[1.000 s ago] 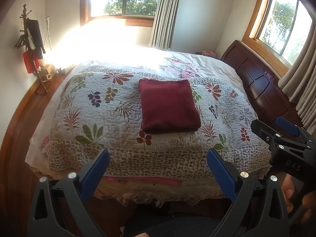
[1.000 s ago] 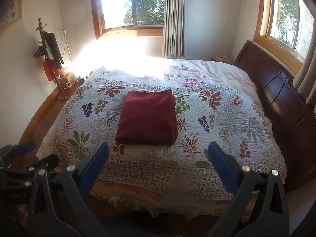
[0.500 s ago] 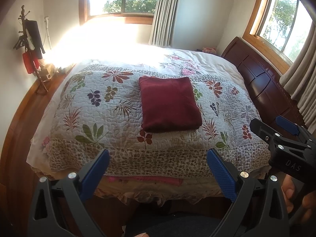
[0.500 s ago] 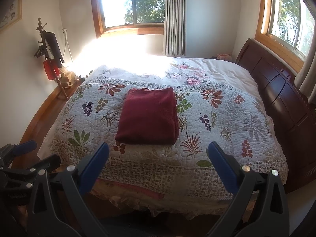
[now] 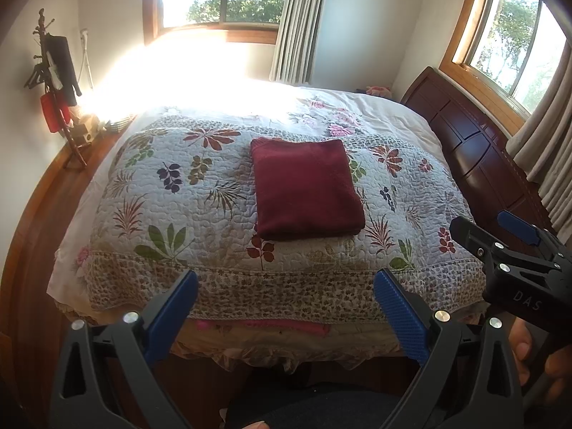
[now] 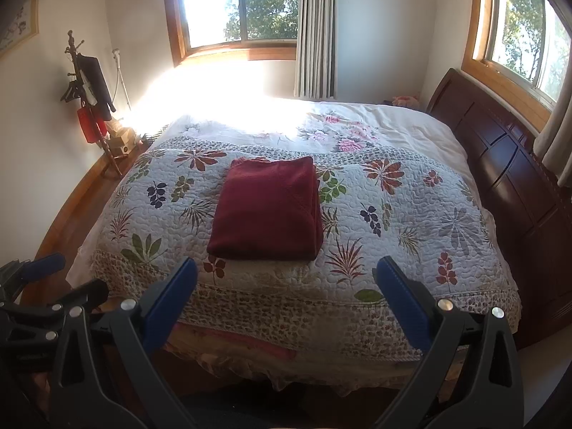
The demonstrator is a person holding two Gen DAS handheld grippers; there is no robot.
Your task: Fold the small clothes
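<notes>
A folded maroon garment (image 5: pixel 305 187) lay flat on the leaf-print quilt (image 5: pixel 186 214), midway across the bed and back from its near edge. Both the left claw (image 5: pixel 286 298) and the right claw (image 6: pixel 286 287) stood wide open, empty, short of that edge. Sun glared under the far window (image 6: pixel 236 3); a dark wooden headboard (image 6: pixel 507 164) lined the right side.

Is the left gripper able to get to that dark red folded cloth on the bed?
Probably yes. The left gripper is open and holds nothing, and only bare floral quilt lies between it and the dark red folded cloth. It hangs short of the bed's near edge, so it needs a forward reach.
</notes>
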